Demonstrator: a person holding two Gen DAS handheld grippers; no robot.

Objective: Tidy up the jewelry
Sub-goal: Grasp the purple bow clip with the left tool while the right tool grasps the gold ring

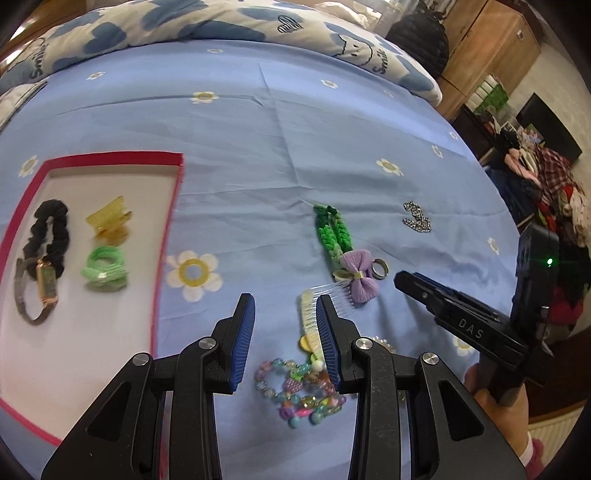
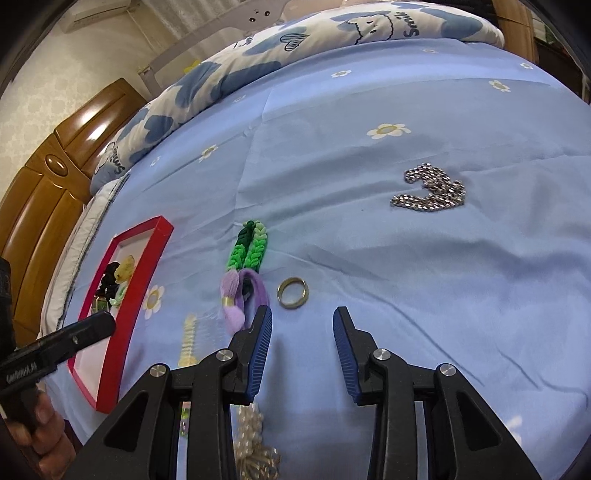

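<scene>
A red-rimmed tray (image 1: pixel 170 221) at the left holds a black scrunchie (image 1: pixel 50 230), a watch (image 1: pixel 46 284), a yellow claw clip (image 1: pixel 110 219) and a green hair tie (image 1: pixel 105 271). My left gripper (image 1: pixel 284 314) is open and empty above a colourful bead bracelet (image 1: pixel 299 391), next to a hair comb (image 1: pixel 310 314). My right gripper (image 2: pixel 301 325) is open and empty just short of a gold ring (image 2: pixel 292 292). A green braided band (image 2: pixel 251 247), a purple bow (image 2: pixel 238 295) and a silver chain (image 2: pixel 430 192) lie on the blue bedsheet (image 2: pixel 406 295).
A folded duvet (image 1: pixel 184 33) lies at the bed's far end. A wooden headboard (image 2: pixel 40 206) stands left of the bed. Clothes pile (image 1: pixel 554 199) sits off the right edge. A pearl-like chain (image 2: pixel 255 443) lies under my right gripper.
</scene>
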